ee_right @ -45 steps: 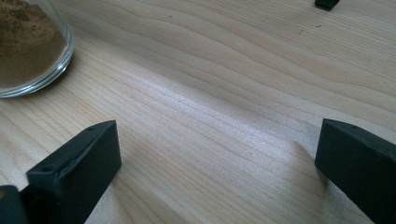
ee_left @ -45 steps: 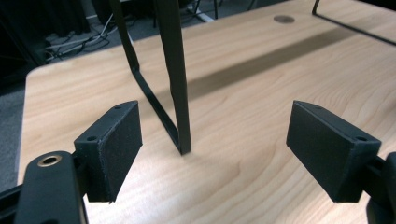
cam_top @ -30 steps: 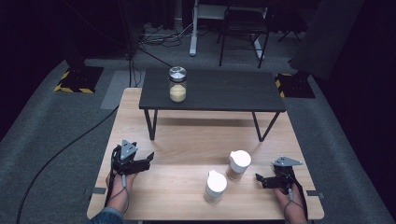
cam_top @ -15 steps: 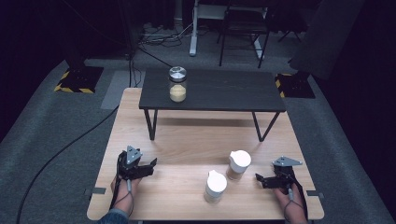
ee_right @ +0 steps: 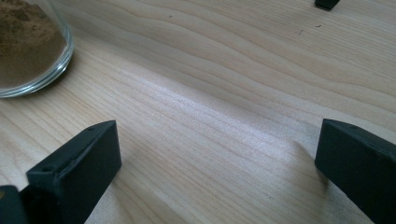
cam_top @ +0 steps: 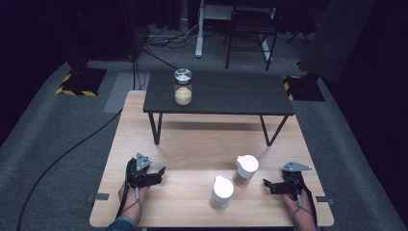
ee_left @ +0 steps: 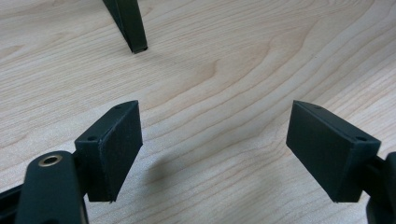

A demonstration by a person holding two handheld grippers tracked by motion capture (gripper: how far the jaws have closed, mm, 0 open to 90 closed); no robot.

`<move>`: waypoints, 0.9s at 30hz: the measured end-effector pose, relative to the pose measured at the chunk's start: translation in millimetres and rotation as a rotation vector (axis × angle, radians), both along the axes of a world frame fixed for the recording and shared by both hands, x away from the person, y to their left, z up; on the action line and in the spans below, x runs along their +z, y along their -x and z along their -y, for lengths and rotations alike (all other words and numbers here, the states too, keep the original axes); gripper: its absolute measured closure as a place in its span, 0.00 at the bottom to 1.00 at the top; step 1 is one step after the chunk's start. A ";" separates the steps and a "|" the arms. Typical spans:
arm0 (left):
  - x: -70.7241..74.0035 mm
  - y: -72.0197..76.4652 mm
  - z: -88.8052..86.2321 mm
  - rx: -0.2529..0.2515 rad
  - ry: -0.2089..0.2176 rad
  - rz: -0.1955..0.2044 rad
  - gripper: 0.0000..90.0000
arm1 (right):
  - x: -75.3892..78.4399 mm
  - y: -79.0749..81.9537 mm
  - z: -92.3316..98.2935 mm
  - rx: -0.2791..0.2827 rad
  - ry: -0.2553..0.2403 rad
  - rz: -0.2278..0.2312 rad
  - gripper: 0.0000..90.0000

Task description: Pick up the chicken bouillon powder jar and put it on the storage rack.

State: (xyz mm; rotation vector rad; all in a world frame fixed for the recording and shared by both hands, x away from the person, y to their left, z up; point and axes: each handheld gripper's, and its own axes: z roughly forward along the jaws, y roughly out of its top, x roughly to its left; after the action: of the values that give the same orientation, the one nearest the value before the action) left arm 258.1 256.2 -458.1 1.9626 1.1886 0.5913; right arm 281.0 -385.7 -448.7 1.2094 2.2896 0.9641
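My left gripper (cam_top: 161, 171) rests low over the wooden table (cam_top: 192, 144) at the front left, open with only bare wood between its jaws (ee_left: 215, 154). At the front right my right gripper (cam_top: 266, 185) is also open and holds nothing (ee_right: 217, 163). Two glass jars with white lids stand between them: one (cam_top: 222, 191) near the front edge, the other (cam_top: 246, 169) a little farther back and right. The base of a jar of brown powder (ee_right: 28, 46) sits just left of the right gripper's jaws. A third jar (cam_top: 183, 86) with a metal lid and yellow contents stands on the small black table (cam_top: 231, 94).
The black table's legs (cam_top: 155, 129) stand on the wooden top; one leg's foot (ee_left: 133, 28) lies ahead of the left gripper. A cable (cam_top: 62, 159) trails over the grey floor at the left. Chairs and a stand are at the back.
My left gripper has moved a little to the right and sunk toward the tabletop. The right gripper and the jars have stayed where they were.
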 end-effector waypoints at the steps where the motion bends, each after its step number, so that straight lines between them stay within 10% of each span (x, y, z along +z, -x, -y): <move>1: 0.8 -0.1 1.6 0.007 -0.006 -0.007 0.21 | 0.0 0.0 0.0 0.000 0.000 0.000 0.00; 11: 8.5 -15.4 9.2 0.014 -0.036 -0.107 0.19 | 0.0 0.0 0.0 0.000 0.000 0.000 0.00; 27: 9.8 -19.4 14.5 0.034 -0.050 -0.124 0.08 | 0.0 0.1 -0.1 0.000 0.000 0.000 0.00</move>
State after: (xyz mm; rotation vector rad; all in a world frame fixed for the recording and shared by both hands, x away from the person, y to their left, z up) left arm 277.5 241.7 -448.3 2.0496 1.2960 0.5273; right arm 280.9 -385.7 -448.7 1.2101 2.2894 0.9640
